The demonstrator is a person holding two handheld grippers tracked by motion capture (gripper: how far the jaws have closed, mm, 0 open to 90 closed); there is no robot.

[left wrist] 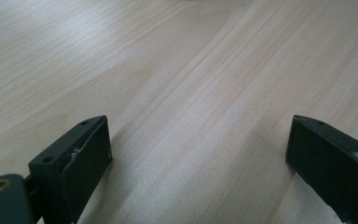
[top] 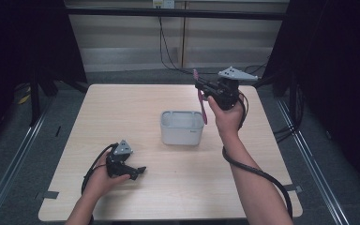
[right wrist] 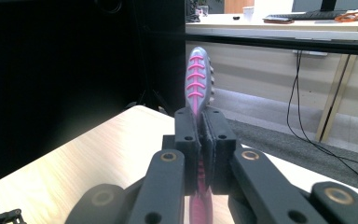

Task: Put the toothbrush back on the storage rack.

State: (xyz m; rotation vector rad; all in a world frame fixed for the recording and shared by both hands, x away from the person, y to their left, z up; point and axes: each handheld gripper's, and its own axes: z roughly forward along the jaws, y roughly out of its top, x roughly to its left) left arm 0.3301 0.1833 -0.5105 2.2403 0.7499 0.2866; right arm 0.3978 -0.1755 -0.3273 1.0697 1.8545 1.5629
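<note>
A pink and grey toothbrush (top: 200,98) hangs upright above the table, just right of a grey rectangular tub (top: 182,127). My right gripper (top: 202,88) is shut on its handle, held up over the tub's right rim. In the right gripper view the brush head (right wrist: 198,80) with pink ribs sticks up past the closed jaws of that right gripper (right wrist: 203,122). Low over the near left of the table rests my left gripper (top: 141,170), pointing right. The left gripper view has its jaws spread wide over bare wood, so the left gripper (left wrist: 198,151) is open with nothing between.
The wooden table (top: 122,108) ends close behind the right hand, with dark floor and cables (top: 168,51) beyond. Black curtains stand at both sides. A cable (top: 253,171) trails along the right forearm.
</note>
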